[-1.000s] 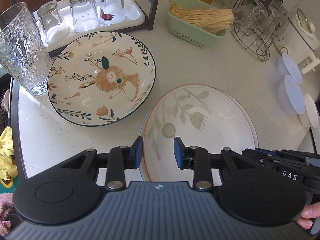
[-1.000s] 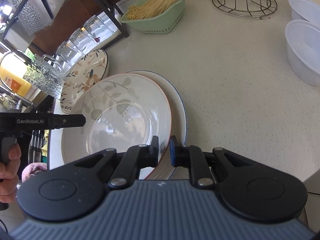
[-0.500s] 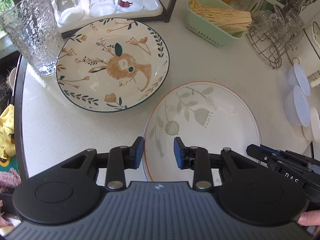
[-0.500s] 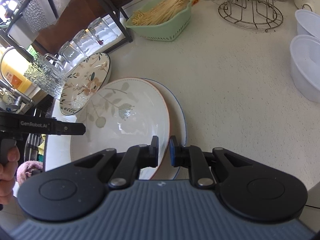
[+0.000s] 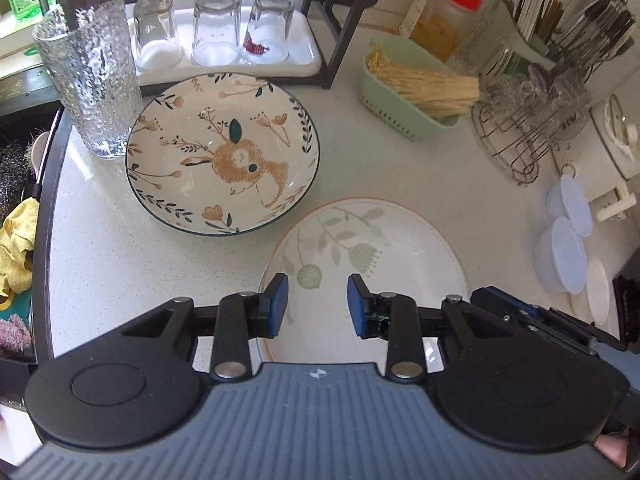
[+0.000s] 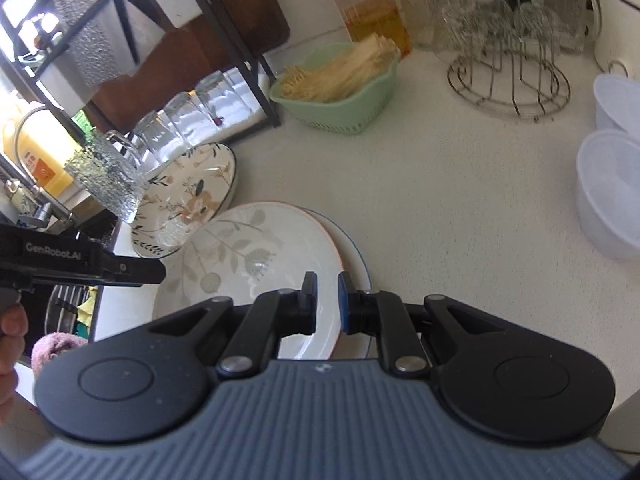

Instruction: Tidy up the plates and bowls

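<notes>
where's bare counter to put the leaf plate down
Widest bare patch: between the leaf plate, green basket, wire rack and plastic tubs. A smaller strip lies left of the bunny plate. Crowded by the textured glass.

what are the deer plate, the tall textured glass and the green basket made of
Deer plate: looks like glazed ceramic, with a glossy sheen and painted pattern under the glaze.
Tall textured glass: clear glass, see-through with a hammered, rippled surface.
Green basket: probably matte moulded plastic, uniformly pastel with slotted sides.
</notes>
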The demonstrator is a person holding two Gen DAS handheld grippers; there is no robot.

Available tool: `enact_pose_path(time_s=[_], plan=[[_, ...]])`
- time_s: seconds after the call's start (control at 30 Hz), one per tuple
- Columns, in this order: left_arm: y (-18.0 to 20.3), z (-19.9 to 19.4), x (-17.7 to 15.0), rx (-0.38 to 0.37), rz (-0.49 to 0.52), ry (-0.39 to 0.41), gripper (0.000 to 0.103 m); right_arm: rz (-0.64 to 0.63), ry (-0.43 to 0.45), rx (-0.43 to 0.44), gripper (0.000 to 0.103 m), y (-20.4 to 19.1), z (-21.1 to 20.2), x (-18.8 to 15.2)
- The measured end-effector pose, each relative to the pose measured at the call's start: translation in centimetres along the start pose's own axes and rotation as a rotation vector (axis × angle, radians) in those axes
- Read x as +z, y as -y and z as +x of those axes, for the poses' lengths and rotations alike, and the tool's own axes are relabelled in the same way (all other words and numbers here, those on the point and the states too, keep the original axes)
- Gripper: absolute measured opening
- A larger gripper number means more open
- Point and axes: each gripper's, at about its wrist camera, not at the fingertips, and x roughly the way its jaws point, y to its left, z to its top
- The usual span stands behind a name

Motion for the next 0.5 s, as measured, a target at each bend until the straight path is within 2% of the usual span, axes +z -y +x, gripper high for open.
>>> enact_pose_path(time_s=[0.5], plan=[[1.8,-6.8,-1.4,0.027,0.028,0.174,0.036,-0.071,0.166,0.053,0.014,-0.8,-7.9,2.1]])
